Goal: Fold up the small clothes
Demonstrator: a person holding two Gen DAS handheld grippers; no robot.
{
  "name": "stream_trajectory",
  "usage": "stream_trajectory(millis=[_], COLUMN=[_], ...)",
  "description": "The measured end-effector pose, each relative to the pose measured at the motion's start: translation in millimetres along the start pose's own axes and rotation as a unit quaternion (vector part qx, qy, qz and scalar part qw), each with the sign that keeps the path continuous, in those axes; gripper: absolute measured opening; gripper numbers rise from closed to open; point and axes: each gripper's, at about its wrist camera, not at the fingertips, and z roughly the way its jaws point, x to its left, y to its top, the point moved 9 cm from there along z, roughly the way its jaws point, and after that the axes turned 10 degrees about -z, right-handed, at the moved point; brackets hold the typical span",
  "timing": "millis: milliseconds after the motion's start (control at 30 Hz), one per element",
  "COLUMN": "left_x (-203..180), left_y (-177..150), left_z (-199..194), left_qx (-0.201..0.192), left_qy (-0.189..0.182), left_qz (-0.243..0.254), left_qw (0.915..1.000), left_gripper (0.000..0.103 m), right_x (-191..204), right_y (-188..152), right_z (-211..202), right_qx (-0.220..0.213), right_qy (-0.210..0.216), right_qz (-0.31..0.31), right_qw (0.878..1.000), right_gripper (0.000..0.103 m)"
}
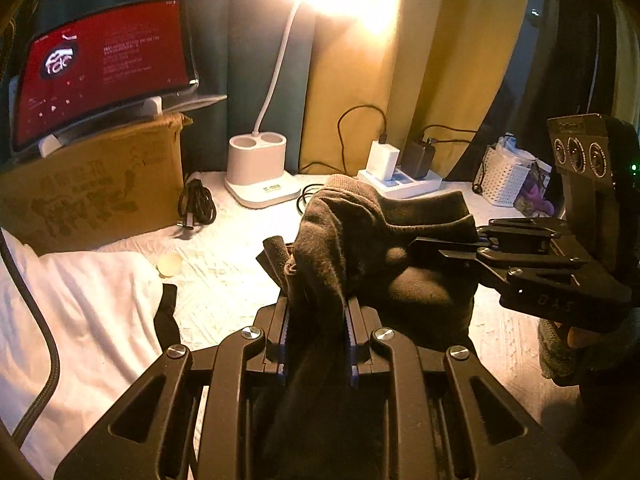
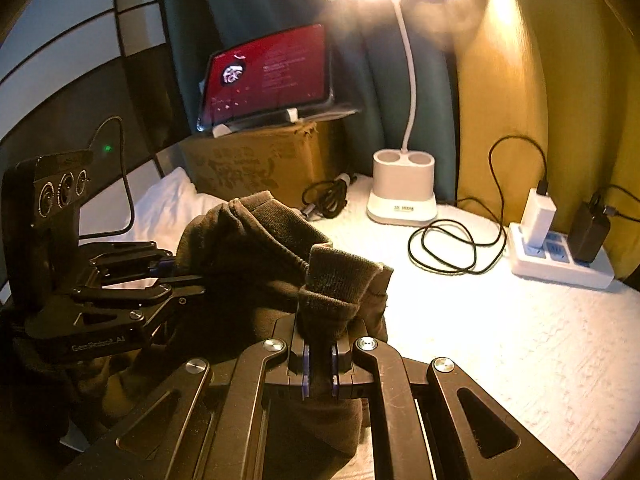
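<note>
So both grippers have the same dark brown sock [image 1: 360, 232] pinched and held up off the white bedding [image 1: 224, 264], bunched in a lump between them. The left gripper [image 1: 318, 320] is closed down tight on a fold of the knit, fabric spilling out between its fingers, and the right gripper [image 1: 464, 254] comes in from the side with its jaws clamped on the other end. From the right wrist camera you get the mirror of that: right gripper [image 2: 320, 354] squeezed shut on the ribbed cuff, left gripper [image 2: 180, 276] nipping the sock [image 2: 256, 248] from the left. Container-wise, the white lamp base [image 1: 260, 172] has two round cup holes on top, but I can't see down into them. A white perforated basket [image 1: 504, 180] sits at the far right with some pale crumpled stuff poking out the top, can't tell what. A cardboard box [image 1: 100, 184] sits closed with a tablet [image 1: 104, 68] showing a red screen propped on top of it. Next to the lamp there's a white power strip [image 2: 560, 264] with a white charger and a black one plugged in, and a coiled black cable [image 1: 196, 208] lies just beside the box.
</note>
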Motion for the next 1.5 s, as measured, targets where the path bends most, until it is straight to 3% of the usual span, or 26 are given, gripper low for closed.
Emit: stream_trajectory(millis=[533, 700, 767, 833, 1233, 1267, 1367, 1500], left_x=[31.2, 44.8, 51.9, 56.0, 54.0, 53.7, 56.2, 58.7], left_y=[-19.6, -26.8, -26.4, -26.6, -21.4, -20.0, -17.8, -16.2], left_z=[59.1, 74.8, 76.2, 77.4, 67.8, 66.6, 64.1, 59.5], left_qx=[0.072, 0.094, 0.094, 0.094, 0.073, 0.070, 0.064, 0.058], left_qy=[0.021, 0.028, 0.034, 0.037, 0.082, 0.086, 0.102, 0.112], left_qz=[-0.008, -0.035, -0.048, -0.057, -0.036, -0.035, -0.033, -0.036], left_qw=[0.9971, 0.9946, 0.9938, 0.9932, 0.9933, 0.9932, 0.9922, 0.9914], left_gripper=[0.022, 0.030, 0.043, 0.050, 0.059, 0.060, 0.061, 0.064], right_x=[-35.2, -47.5, -49.3, -49.7, -60.5, -60.8, -76.3, -89.2], right_y=[-26.8, -39.8, -39.9, -40.1, -48.2, -49.0, -53.0, -61.2], right_z=[70.5, 83.9, 83.4, 83.2, 70.1, 68.7, 61.0, 49.7], right_qx=[0.053, 0.063, 0.062, 0.062, 0.075, 0.075, 0.079, 0.078], right_qy=[0.020, 0.026, 0.029, 0.031, 0.004, 0.001, -0.052, -0.055], right_qz=[0.037, 0.058, 0.061, 0.065, 0.089, 0.090, 0.095, 0.115], right_qw=[0.998, 0.996, 0.996, 0.995, 0.993, 0.993, 0.991, 0.989], right_gripper=[0.006, 0.007, 0.007, 0.007, 0.016, 0.020, 0.070, 0.071])
